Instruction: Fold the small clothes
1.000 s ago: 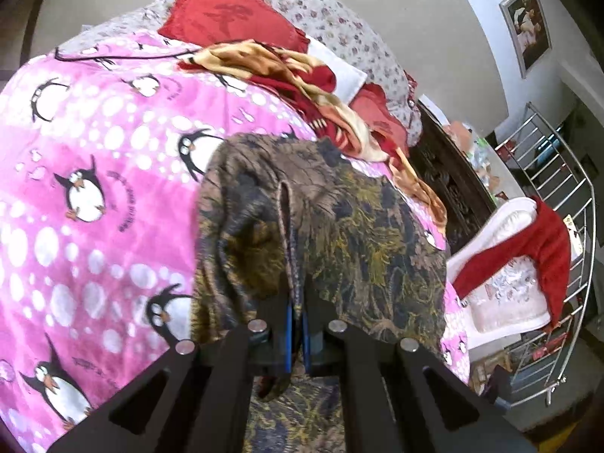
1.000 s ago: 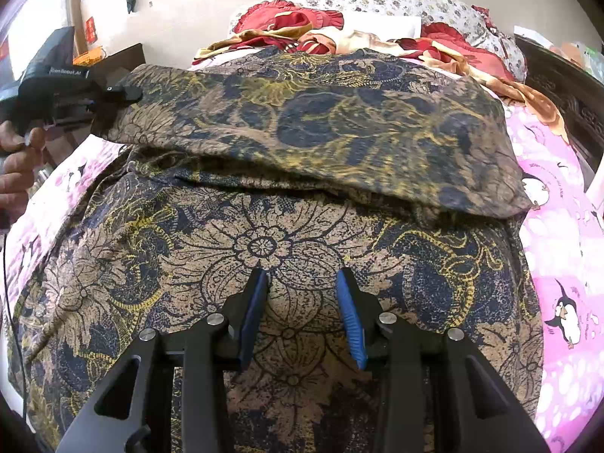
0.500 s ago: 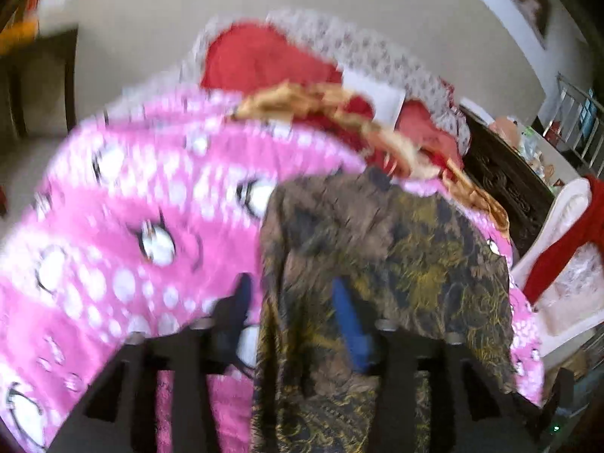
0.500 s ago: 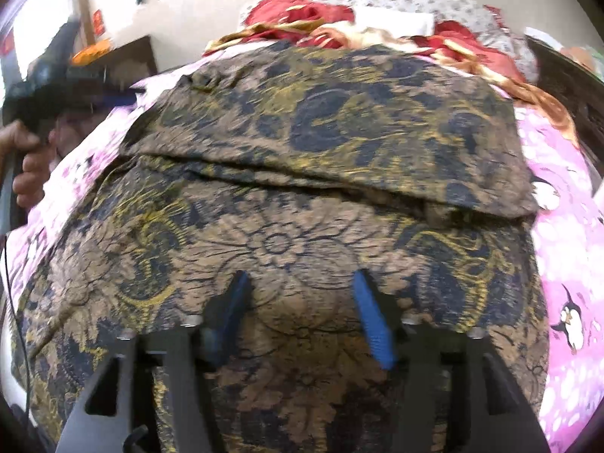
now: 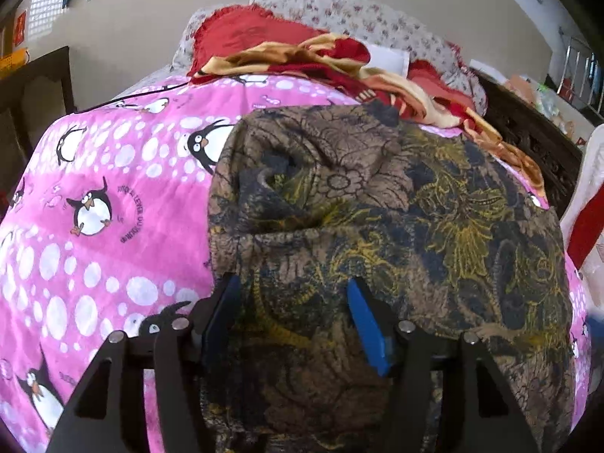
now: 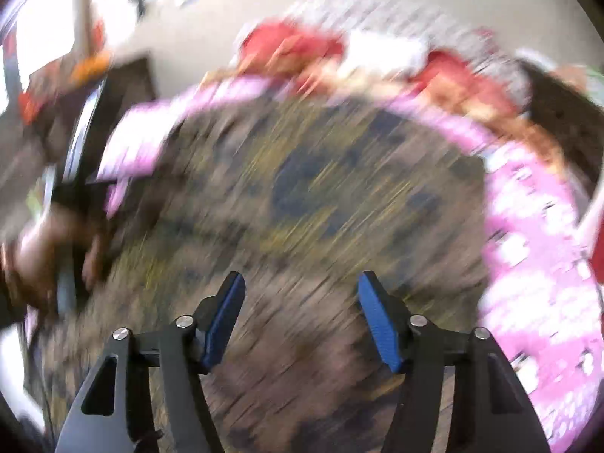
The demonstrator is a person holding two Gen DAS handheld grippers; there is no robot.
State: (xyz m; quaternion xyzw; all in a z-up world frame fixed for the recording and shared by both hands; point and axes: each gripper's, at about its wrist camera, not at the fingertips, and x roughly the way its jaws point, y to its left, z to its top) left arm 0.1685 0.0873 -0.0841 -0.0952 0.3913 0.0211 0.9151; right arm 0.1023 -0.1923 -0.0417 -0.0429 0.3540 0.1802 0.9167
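A brown, navy and gold floral garment (image 5: 377, 219) lies folded over on the pink penguin blanket (image 5: 94, 207). My left gripper (image 5: 294, 302) is open and empty, just above the garment's near left part. In the right wrist view, which is blurred by motion, the garment (image 6: 309, 188) fills the middle. My right gripper (image 6: 298, 302) is open and empty above its near part. The hand holding the left gripper (image 6: 45, 249) shows at the left edge.
Red and gold cloths (image 5: 339, 64) and floral pillows (image 5: 339, 11) are piled at the head of the bed. A dark wooden cabinet (image 5: 528, 139) stands at the right, and a white chair with a red cloth (image 5: 589, 219) at the far right edge.
My left gripper let go of the garment's fold, opened, and now sits lower over the garment. The folded part has dropped flat. My right gripper opened wider and pulled back, moving fast.
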